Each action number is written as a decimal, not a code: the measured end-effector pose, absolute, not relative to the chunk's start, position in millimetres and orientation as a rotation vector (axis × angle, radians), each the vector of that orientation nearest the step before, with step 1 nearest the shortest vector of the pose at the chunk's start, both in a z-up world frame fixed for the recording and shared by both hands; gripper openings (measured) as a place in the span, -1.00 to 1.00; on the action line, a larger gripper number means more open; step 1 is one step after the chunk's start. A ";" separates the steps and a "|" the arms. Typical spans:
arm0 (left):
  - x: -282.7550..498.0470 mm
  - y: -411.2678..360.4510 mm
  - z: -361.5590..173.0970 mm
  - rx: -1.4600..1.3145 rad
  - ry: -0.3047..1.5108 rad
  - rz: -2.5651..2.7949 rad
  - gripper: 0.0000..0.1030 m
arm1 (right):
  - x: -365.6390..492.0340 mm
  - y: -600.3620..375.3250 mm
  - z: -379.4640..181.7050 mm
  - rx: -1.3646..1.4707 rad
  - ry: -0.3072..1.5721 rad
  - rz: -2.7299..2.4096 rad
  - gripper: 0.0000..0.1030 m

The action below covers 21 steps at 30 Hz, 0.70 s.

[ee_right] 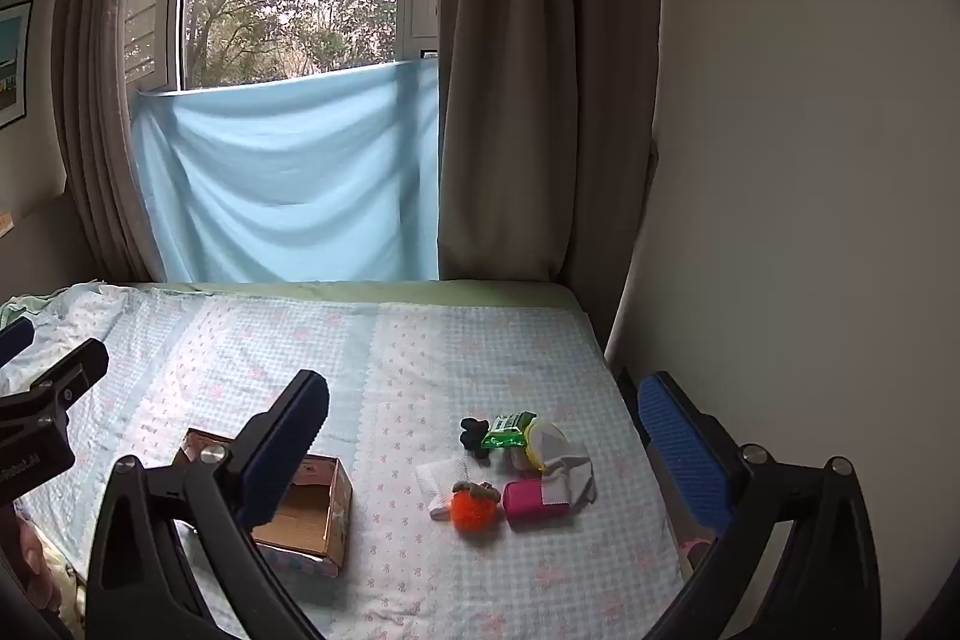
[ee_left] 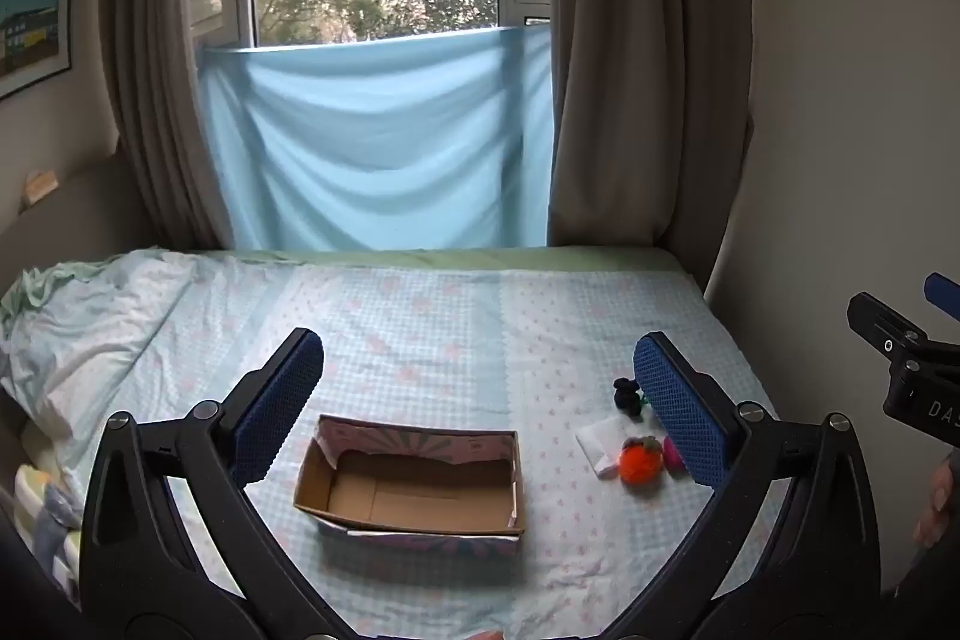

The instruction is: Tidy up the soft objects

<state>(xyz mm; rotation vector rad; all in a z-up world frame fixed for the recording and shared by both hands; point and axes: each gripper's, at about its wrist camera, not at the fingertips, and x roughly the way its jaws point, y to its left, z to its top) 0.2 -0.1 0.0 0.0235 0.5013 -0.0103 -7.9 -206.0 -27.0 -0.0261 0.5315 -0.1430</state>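
An empty cardboard box point(ee_left: 414, 490) point(ee_right: 318, 511) sits on the bed, and my left gripper point(ee_left: 480, 406) hovers open above it. To the box's right lies a small pile: an orange fuzzy ball point(ee_left: 641, 462) point(ee_right: 474, 511), a white cloth point(ee_left: 603, 442) point(ee_right: 441, 478), a black soft toy point(ee_left: 627, 393) point(ee_right: 474, 433), a pink item point(ee_right: 531, 499), a grey-white sock point(ee_right: 570, 475), a green packet point(ee_right: 507, 427) and a yellow-rimmed piece point(ee_right: 543, 439). My right gripper point(ee_right: 486, 451) is open, held above the pile with nothing between its fingers.
The bed's checked blue cover point(ee_left: 420, 328) reaches to a wall point(ee_right: 780, 220) on the right. A rumpled pillow point(ee_left: 78, 340) lies at the left. Brown curtains point(ee_left: 630, 70) and a blue sheet point(ee_left: 378, 142) hang at the window behind. A hand point(ee_left: 936, 508) shows at the right edge.
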 end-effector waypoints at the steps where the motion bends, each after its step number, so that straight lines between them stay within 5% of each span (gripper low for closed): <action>1: -0.3 0.2 0.0 0.011 0.492 -0.021 1.00 | -8.0 -205.4 -26.6 -0.028 0.530 -0.143 1.00; 21: 12.1 9.6 -5.5 0.015 0.519 -0.006 1.00 | 2.2 -192.6 -32.3 -0.039 0.523 -0.116 1.00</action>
